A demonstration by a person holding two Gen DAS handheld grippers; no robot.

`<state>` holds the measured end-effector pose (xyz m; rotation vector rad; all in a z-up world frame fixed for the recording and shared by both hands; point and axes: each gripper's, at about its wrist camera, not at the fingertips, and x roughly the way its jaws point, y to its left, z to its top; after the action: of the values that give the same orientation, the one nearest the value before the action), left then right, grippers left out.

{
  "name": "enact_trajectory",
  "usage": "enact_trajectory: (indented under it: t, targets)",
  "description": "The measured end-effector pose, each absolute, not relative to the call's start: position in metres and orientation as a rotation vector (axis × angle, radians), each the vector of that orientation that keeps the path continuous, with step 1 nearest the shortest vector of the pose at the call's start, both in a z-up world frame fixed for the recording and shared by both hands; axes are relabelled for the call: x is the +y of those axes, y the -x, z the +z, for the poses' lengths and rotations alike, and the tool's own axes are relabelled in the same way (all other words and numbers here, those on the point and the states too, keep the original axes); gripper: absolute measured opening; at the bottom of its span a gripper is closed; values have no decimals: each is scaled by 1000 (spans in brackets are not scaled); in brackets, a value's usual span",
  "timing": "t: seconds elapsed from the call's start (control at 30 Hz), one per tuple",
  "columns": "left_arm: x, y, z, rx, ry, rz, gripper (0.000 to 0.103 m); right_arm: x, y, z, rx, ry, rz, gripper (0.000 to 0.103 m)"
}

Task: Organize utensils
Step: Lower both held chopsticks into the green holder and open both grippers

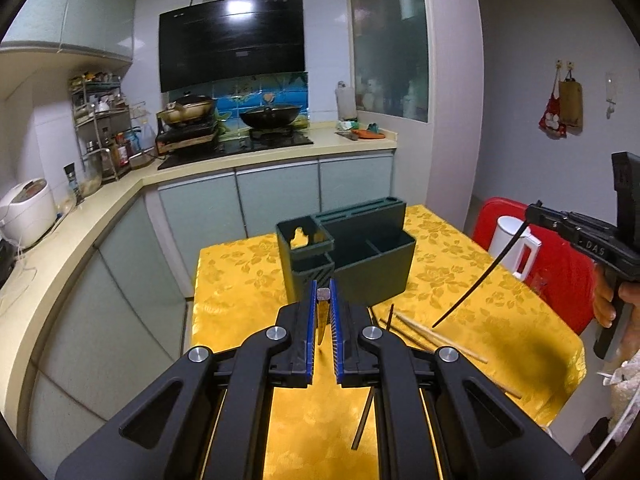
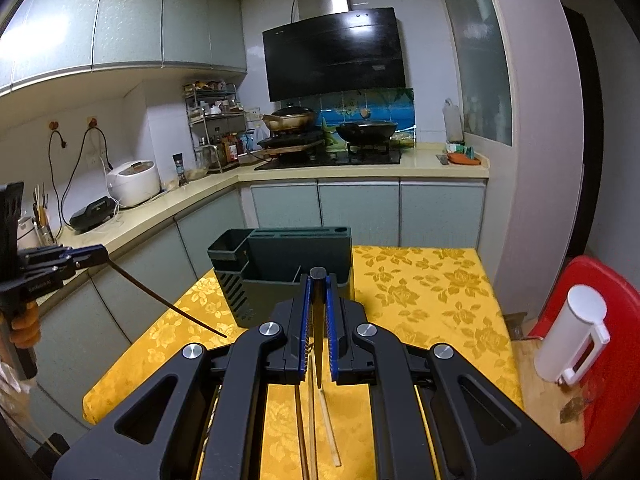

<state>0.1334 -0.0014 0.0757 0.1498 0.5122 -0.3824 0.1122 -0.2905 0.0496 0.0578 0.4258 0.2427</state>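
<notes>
Two claws, left (image 1: 324,300) and right (image 2: 318,284), each pinching one dark chopstick above yellow floral bench (image 1: 240,280); green utensil holder (image 1: 360,256), loose chopsticks (image 1: 432,338); kitchen cabinets behind.

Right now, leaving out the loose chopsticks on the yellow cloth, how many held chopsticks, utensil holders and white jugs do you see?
Thin dark chopsticks, held: 2, the first chopstick in the left tool, the second chopstick in the right tool
Dark green plastic utensil holder: 1
White plastic jug: 1
Total: 4
</notes>
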Motion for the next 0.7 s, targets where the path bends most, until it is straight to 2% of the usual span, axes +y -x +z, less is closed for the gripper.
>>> enact_trajectory:
  t: [0.47,0.7]
  targets:
    - [-29,-165,163,396,-144,-448,6,-296,-144,119,286,-33,224,8]
    - [-56,-198,175,364,-147,-431,6,-287,-178,127,276,-19,217,8]
